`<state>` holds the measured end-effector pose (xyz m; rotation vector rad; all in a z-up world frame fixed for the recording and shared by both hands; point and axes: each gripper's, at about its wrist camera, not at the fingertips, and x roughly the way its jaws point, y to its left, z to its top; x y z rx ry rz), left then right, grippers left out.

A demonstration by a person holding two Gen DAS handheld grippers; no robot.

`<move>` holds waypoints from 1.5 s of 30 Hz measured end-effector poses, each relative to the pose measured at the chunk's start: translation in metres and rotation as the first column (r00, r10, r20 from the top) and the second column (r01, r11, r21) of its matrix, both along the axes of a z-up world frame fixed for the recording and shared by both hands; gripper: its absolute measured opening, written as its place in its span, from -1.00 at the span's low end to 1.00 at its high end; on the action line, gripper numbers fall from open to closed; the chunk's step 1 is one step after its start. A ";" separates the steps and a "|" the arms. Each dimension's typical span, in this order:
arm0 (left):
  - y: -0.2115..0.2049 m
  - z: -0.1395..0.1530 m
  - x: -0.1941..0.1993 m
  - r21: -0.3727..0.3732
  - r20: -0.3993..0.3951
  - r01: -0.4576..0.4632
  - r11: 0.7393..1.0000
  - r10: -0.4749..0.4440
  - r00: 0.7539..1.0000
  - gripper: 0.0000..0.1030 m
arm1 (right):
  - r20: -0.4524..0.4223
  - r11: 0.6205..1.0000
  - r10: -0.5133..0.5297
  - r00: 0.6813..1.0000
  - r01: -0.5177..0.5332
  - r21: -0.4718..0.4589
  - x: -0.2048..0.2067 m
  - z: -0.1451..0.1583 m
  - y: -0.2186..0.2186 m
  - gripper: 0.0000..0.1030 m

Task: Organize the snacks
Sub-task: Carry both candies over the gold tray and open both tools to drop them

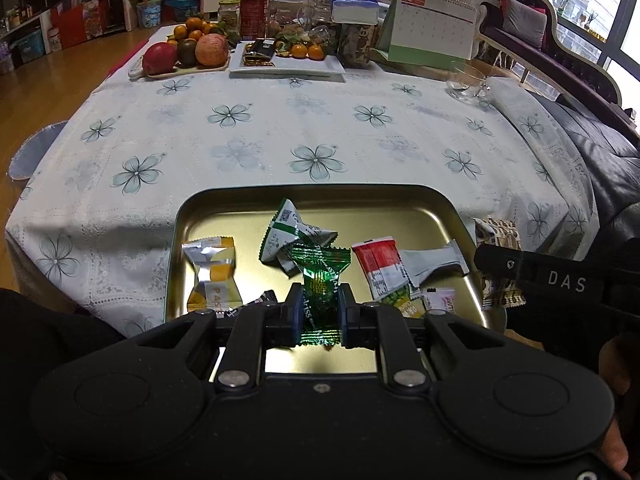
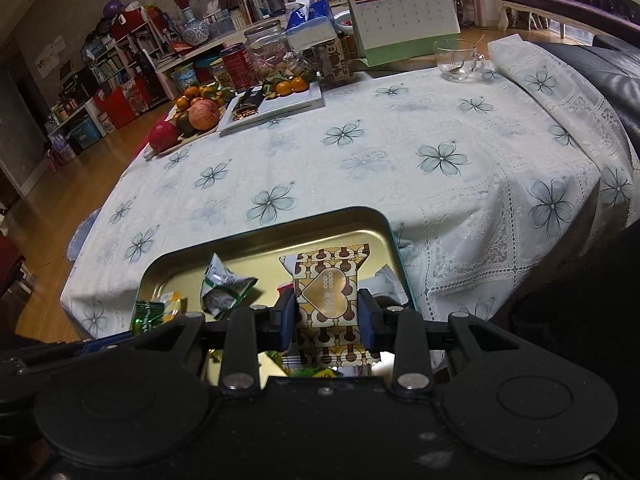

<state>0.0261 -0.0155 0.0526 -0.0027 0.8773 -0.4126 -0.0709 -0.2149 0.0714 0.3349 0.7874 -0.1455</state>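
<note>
Left wrist view shows the gold tray (image 1: 440, 200) at the table's near edge already holding several snacks, so sorting looks well underway. The left gripper (image 1: 318, 312) is clamped on a green wrapped candy (image 1: 320, 276) above the tray's near edge. The right gripper (image 2: 327, 316) pinches a brown-and-gold packet (image 2: 326, 280) above the tray's right side; both await release.

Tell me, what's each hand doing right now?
Left tongs shut on green candy. Right tongs shut on gold heart snack. Both over the tin tray; nothing blocking.
</note>
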 end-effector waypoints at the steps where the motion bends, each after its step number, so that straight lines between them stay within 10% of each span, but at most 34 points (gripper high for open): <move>1: 0.000 0.000 -0.002 -0.004 -0.007 0.001 1.000 -0.001 1.000 -0.56 | 0.001 1.000 0.005 1.000 -0.005 0.004 -0.003 0.000 0.001 -0.34; 24: -0.013 0.001 0.000 0.020 0.038 -0.007 1.000 0.006 0.999 -0.56 | 0.036 0.998 -0.025 0.999 0.023 0.067 0.003 0.009 -0.022 -0.34; 45: -0.019 -0.012 0.043 -0.002 0.025 -0.015 1.000 0.015 1.000 -0.55 | 0.054 0.987 0.136 0.989 -0.130 -0.089 0.068 0.012 -0.006 -0.33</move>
